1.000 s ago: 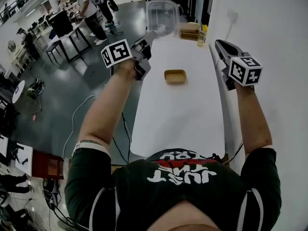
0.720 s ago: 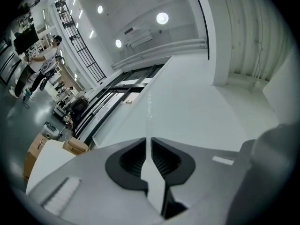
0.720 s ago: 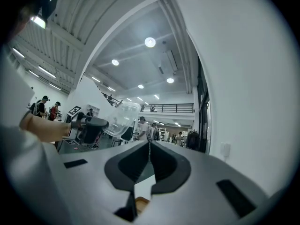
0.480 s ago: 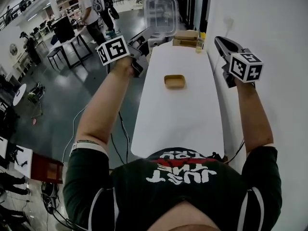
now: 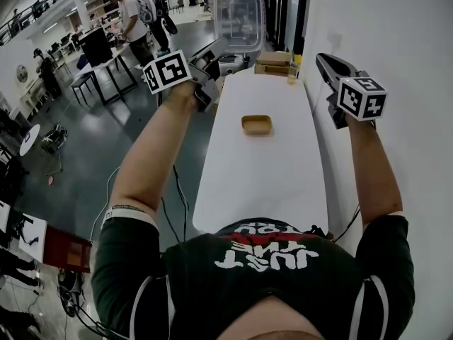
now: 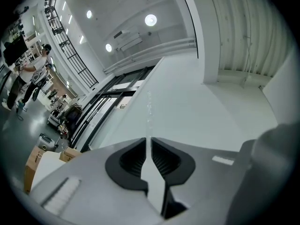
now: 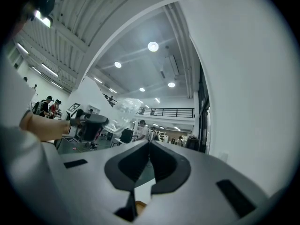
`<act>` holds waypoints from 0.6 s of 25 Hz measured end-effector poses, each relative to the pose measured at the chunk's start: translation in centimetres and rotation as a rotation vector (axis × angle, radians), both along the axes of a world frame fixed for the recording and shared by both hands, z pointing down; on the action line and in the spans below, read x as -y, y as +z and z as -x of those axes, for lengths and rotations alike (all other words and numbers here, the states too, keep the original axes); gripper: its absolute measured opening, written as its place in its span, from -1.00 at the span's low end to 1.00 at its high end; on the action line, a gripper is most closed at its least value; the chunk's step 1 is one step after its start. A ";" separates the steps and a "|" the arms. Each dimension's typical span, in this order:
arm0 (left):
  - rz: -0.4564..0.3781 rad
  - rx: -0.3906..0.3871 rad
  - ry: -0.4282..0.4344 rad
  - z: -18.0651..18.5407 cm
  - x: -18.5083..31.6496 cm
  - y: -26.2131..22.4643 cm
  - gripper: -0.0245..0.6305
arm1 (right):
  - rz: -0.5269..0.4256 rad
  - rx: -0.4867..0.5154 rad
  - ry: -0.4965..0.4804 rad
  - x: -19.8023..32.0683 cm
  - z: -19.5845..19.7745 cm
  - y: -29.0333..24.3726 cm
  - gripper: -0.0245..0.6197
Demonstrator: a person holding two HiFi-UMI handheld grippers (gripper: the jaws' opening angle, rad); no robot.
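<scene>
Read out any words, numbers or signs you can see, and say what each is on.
"JUST": white print on the person's dark shirt, upside down in the head view; the rest of it is unclear.
Square patterns, no letters, on the cubes of the left gripper and right gripper.
No print seen on the clear container in the left gripper.

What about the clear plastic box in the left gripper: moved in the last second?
Yes: the clear plastic box moved up the head view, farther from the tan tray.
</scene>
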State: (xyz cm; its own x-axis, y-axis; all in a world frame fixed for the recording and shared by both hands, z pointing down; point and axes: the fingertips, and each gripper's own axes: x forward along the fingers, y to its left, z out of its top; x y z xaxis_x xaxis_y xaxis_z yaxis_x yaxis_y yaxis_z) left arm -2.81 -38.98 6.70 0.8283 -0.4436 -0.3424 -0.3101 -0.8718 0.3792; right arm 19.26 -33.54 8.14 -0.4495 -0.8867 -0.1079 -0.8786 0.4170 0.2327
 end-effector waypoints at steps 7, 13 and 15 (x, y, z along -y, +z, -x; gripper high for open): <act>-0.005 0.003 0.002 0.0 0.0 0.2 -0.81 | -0.006 0.001 -0.002 0.1 0.3 0.1 -0.90; 0.003 0.001 0.000 0.0 0.3 0.1 -0.81 | -0.002 -0.002 -0.004 0.2 0.3 -0.2 -0.90; 0.008 0.001 0.000 -0.1 0.6 0.3 -0.81 | 0.002 -0.001 -0.004 0.6 0.2 -0.1 -0.90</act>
